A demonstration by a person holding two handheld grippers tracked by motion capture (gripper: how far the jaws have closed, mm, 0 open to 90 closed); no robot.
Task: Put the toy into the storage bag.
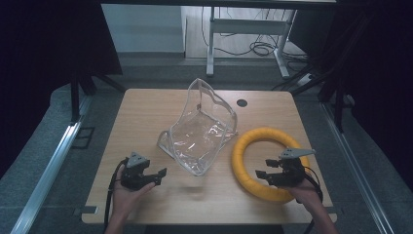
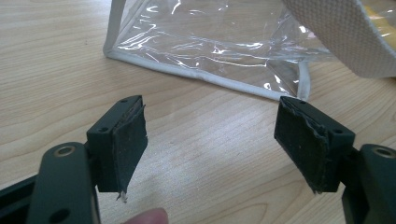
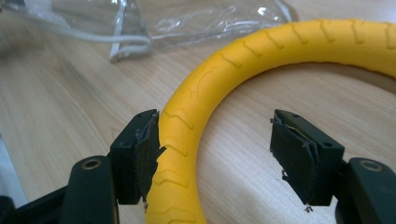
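The left gripper (image 1: 155, 176) hovers low over the tabletop (image 1: 146, 107), on the near left of the clear plastic bag (image 1: 202, 129), its jaws spread wide with nothing between them. In the left gripper view the bag's white-piped bottom seam (image 2: 196, 72) lies just ahead of the jaws, apart from them.

The bag stands in the middle of the tabletop, its mouth gaping upward and its walls sagging and creased. It looks light, thin and floppy, and the film is glossy, so likely slippery; a pinch on a bare wall would probably just crumple it. The piped edge or the woven strap (image 2: 341, 32) seems the firmer place to grip.

To the right of the bag, touching or nearly touching its lower corner, lies the yellow ring (image 1: 265, 163), flat on the wood. Its ribbed, matte skin suggests foam or soft rubber: light, a little yielding and easy to grip. The right gripper (image 1: 263, 174) sits at the ring's near rim, jaws released and straddling the tube; in the right gripper view one pad (image 3: 148, 154) touches the ring's outer side while the other stands well inside the hoop. Closing across the tube there should hold it.
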